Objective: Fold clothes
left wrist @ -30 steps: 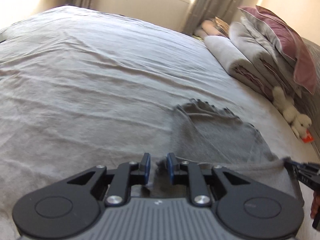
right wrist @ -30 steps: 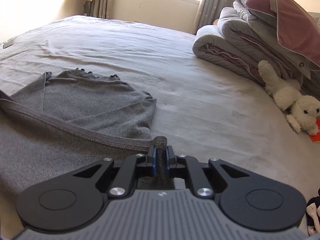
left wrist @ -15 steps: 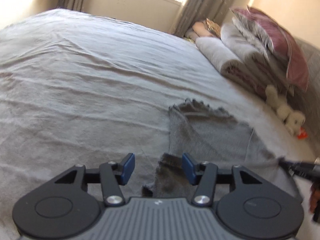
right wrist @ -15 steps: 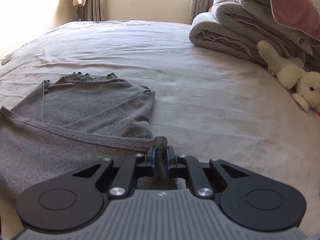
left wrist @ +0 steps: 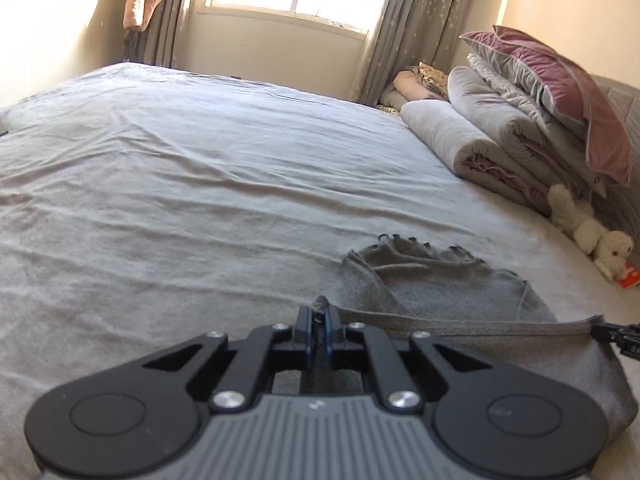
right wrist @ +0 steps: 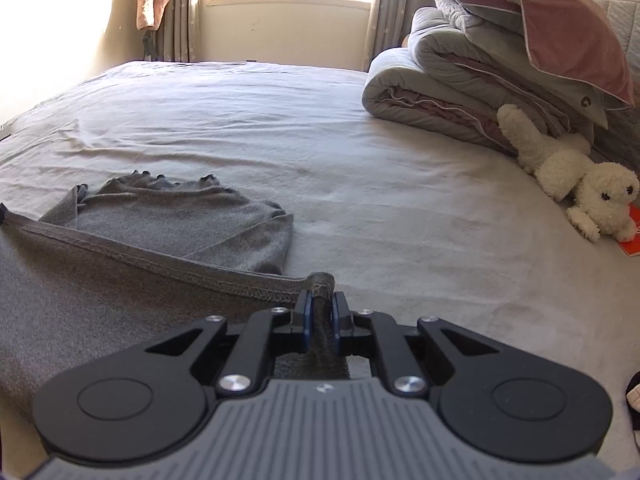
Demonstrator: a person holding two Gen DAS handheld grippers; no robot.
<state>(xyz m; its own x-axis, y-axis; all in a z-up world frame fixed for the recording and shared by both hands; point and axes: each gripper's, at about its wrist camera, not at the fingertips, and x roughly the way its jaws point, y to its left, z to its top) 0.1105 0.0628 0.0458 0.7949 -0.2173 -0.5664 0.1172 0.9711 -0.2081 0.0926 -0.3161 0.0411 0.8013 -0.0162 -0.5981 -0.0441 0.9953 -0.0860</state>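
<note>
A grey knit garment (left wrist: pixel 448 288) lies on the bed, its far part flat and frilled at the edge; it also shows in the right wrist view (right wrist: pixel 176 224). My left gripper (left wrist: pixel 319 318) is shut on the left corner of its hem. My right gripper (right wrist: pixel 321 304) is shut on the right corner of the same hem. The stitched hem (right wrist: pixel 160 260) runs taut between the two grippers, raised a little above the bed. The right gripper's tip shows at the right edge of the left wrist view (left wrist: pixel 616 334).
The bed has a wrinkled grey sheet (left wrist: pixel 200 184). Rolled duvets (right wrist: pixel 440 92) and a mauve pillow (right wrist: pixel 552 28) are stacked at the right. A white plush dog (right wrist: pixel 576 176) lies beside them. A window and curtains stand behind the bed.
My left gripper was open around the hem corner half a second ago and has now shut on it. Both grippers have risen and the hem is stretched tight.
</note>
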